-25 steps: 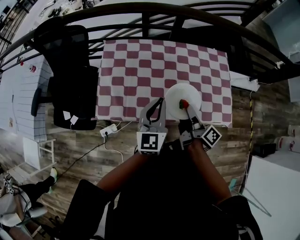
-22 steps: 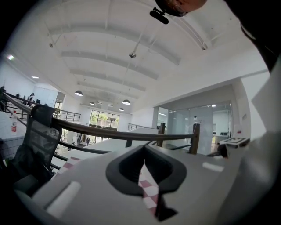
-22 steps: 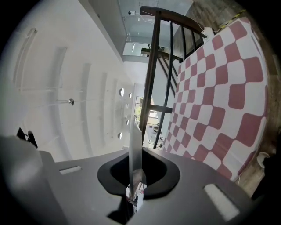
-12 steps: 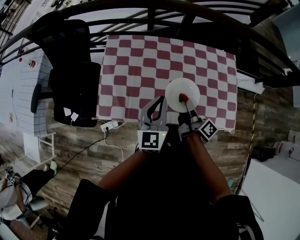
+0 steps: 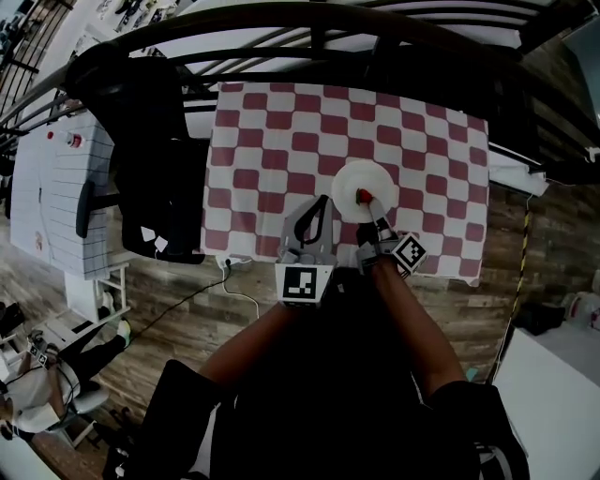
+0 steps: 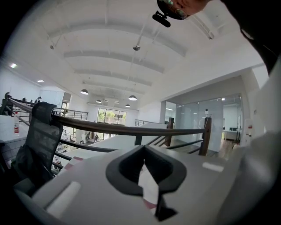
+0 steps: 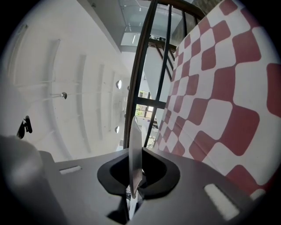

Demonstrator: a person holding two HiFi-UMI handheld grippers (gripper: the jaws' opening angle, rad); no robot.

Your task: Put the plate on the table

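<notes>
A white plate point(image 5: 361, 178) with a small red thing point(image 5: 364, 196) on it is over the near right part of the red-and-white checked tablecloth point(image 5: 272, 141). My right gripper point(image 5: 375, 217) is shut on the plate's near rim. In the right gripper view the plate point(image 7: 135, 145) shows edge-on between the jaws, close beside the cloth point(image 7: 219, 88). Whether it touches the cloth I cannot tell. My left gripper point(image 5: 323, 202) hovers just left of the plate at the table's near edge, shut with nothing in it; its own view looks over the table toward the railing.
A black office chair point(image 5: 150, 159) stands at the table's left side. A dark curved railing point(image 5: 309, 19) runs behind the table. A white cabinet point(image 5: 56, 197) is further left. A cable and power strip point(image 5: 228, 264) lie on the wooden floor by the table's near left corner.
The right gripper has carried the plate a little farther in over the table. The left gripper has kept its place beside it, and the head view has shifted.
</notes>
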